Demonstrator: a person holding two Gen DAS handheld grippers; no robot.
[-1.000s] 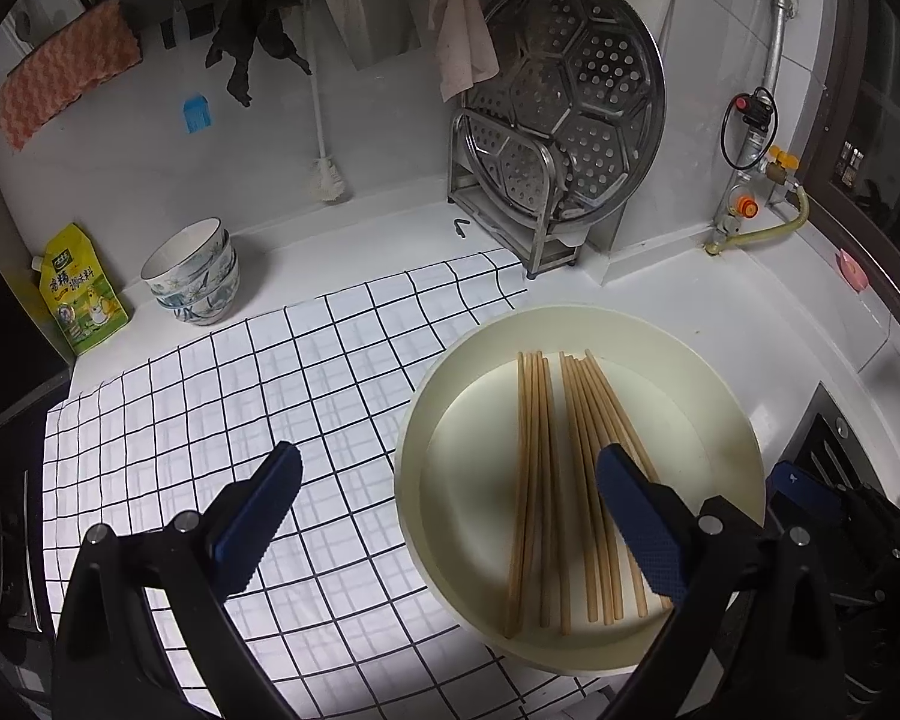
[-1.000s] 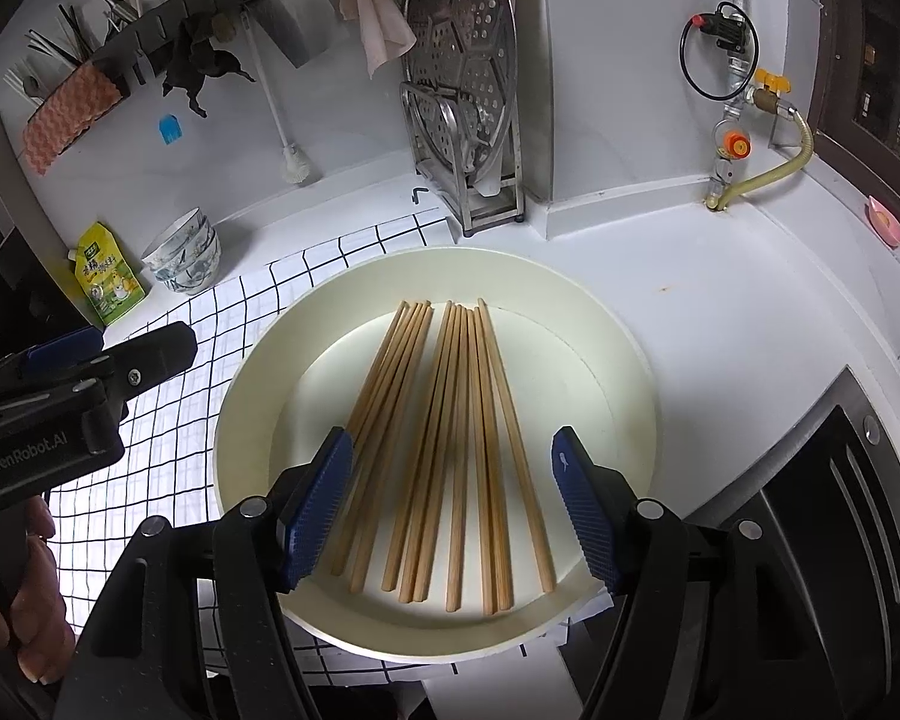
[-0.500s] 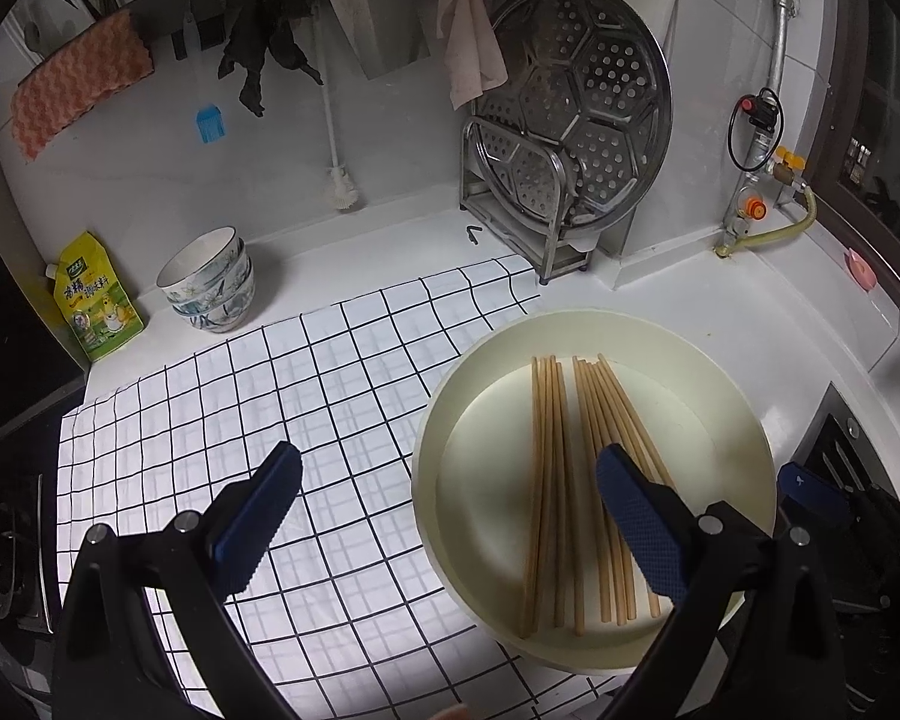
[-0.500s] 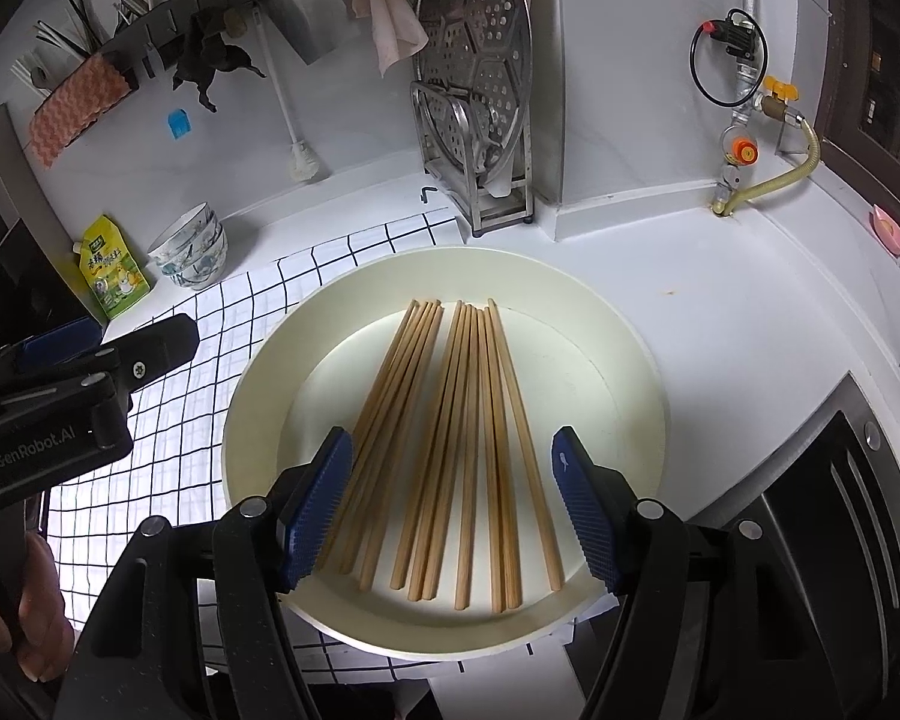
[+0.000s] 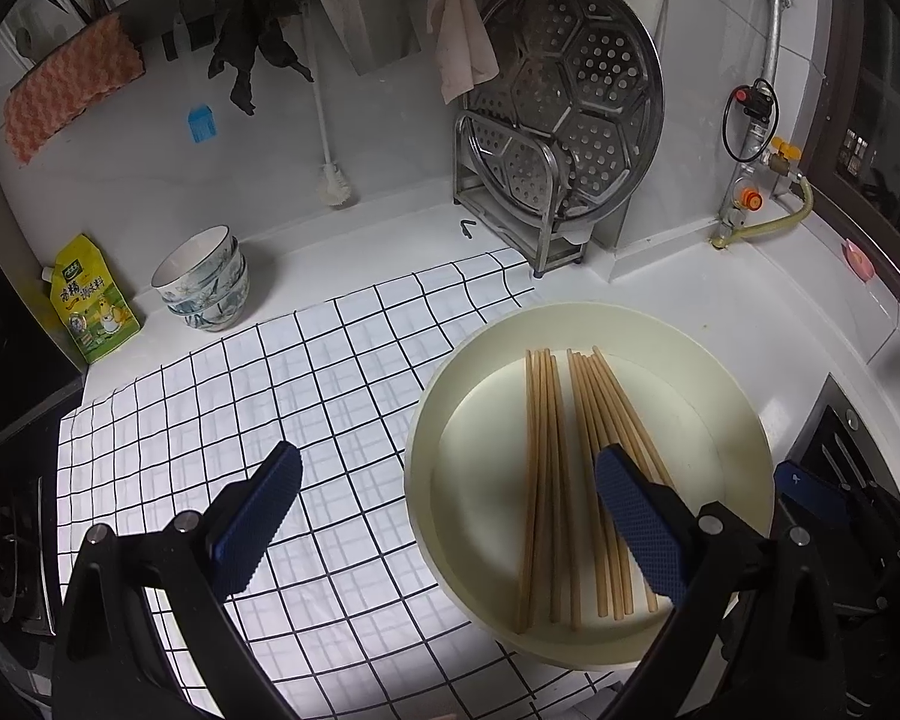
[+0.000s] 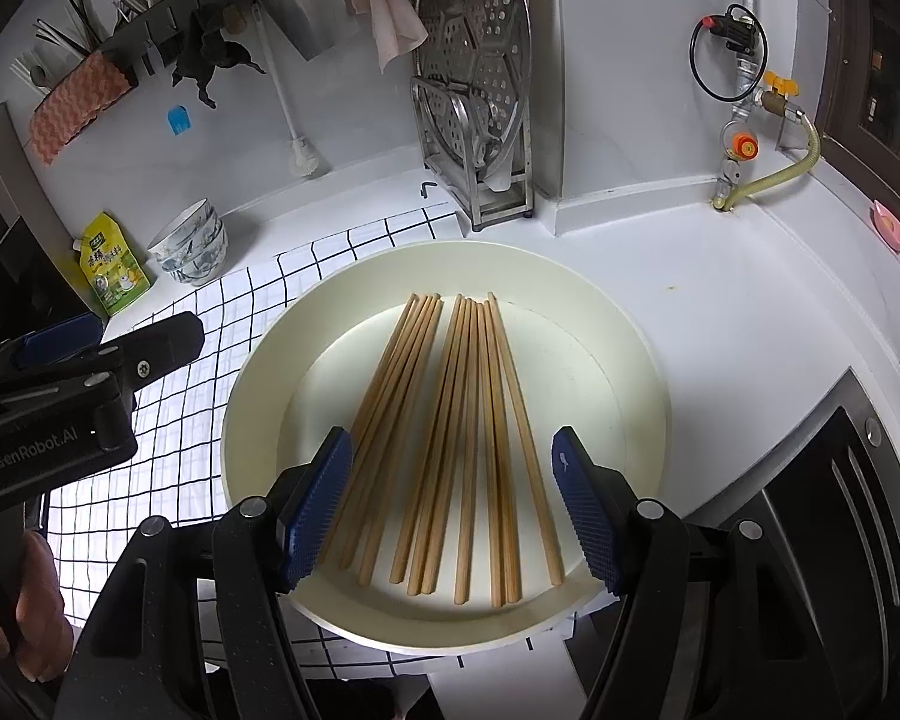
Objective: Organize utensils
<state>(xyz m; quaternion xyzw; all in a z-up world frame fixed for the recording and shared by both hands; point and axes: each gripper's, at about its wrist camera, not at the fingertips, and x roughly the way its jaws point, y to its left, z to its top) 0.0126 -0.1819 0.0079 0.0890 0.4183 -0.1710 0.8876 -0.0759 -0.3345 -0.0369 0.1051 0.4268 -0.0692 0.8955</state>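
In the left wrist view, your left gripper (image 5: 444, 516) hung at the bottom of the frame with its jaws spread wide and nothing between them; its left finger sat over the checked mat (image 5: 270, 396), its right finger over the plate (image 5: 432, 420). At the left edge of that frame stood a yellow packet (image 5: 93, 312) and a stack of bowls (image 5: 204, 279), well apart from the plate. The chopsticks (image 5: 546, 462) lay in the plate at lower right, all pointing roughly the same way, in two loose bundles with a narrow gap between them. Behind them, in the upper right, a steamer tray (image 5: 570, 120) leaned in a metal rack.

In the right wrist view, your left gripper (image 6: 90, 372) showed at the left edge, held in your hand (image 6: 36, 618). In the centre, the chopsticks (image 6: 456, 438) fanned slightly across the plate (image 6: 630, 360), their near ends uneven. Your right gripper (image 6: 453, 510) hovered over those near ends at the bottom, jaws wide apart, gripping nothing; whether it touched the sticks I cannot tell.

On progress: the chopsticks were gathered in one dish and roughly parallel, which would suit either sticks laid out for sorting or sticks already collected there. A dark holder in the upper left of the right view seemed to hold more utensils, but nothing showed whether these belonged there.
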